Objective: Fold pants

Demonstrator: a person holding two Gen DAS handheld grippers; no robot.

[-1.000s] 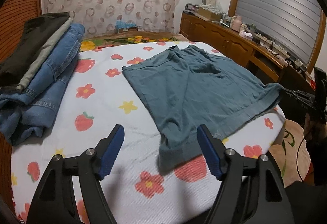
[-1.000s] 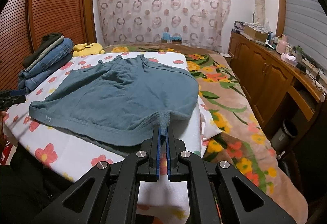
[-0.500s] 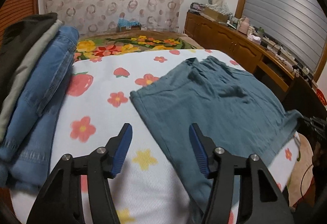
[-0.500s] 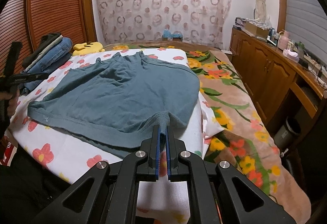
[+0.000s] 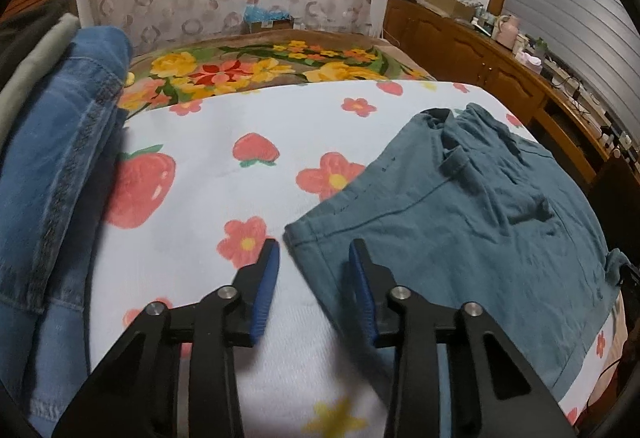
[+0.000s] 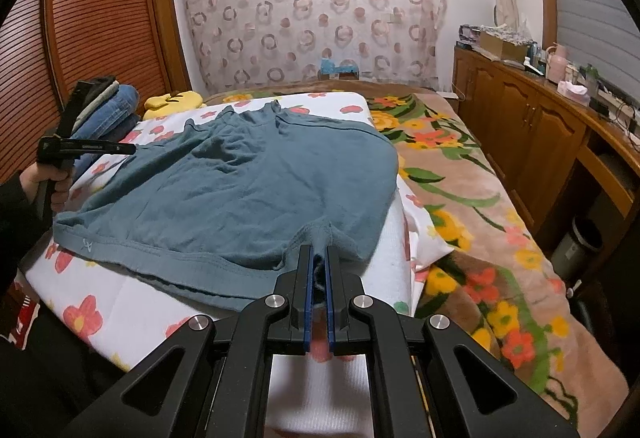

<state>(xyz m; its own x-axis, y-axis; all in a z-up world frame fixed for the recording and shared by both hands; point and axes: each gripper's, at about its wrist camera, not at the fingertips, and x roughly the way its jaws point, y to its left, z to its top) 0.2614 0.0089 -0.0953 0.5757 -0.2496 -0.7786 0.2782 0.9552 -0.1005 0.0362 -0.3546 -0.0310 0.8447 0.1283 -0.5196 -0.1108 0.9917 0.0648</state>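
Note:
A pair of teal shorts (image 5: pixel 460 238) (image 6: pixel 240 190) lies flat on the white fruit-and-flower sheet (image 5: pixel 224 174). My left gripper (image 5: pixel 315 254) hovers low over the shorts' near left corner. That corner lies between the closing jaws, and the blue pads (image 5: pixel 268 274) do not press on it. In the right wrist view a hand holds the left gripper (image 6: pixel 128 148) at the shorts' far left edge. My right gripper (image 6: pixel 318 258) is shut on a pinched-up bit of the shorts' near hem, close to the bed's front right edge.
A pile of folded jeans and other clothes (image 5: pixel 60 158) (image 6: pixel 108 110) sits on the sheet's left side, close to the left gripper. A floral blanket (image 6: pixel 460 178) covers the bed to the right. Wooden cabinets (image 6: pixel 540 126) line the right wall, and a yellow plush (image 6: pixel 172 102) lies at the back.
The left gripper has travelled along the shorts' left edge up to the far corner, dropped closer to the sheet, and its jaws have narrowed. The right gripper has stayed shut on the hem.

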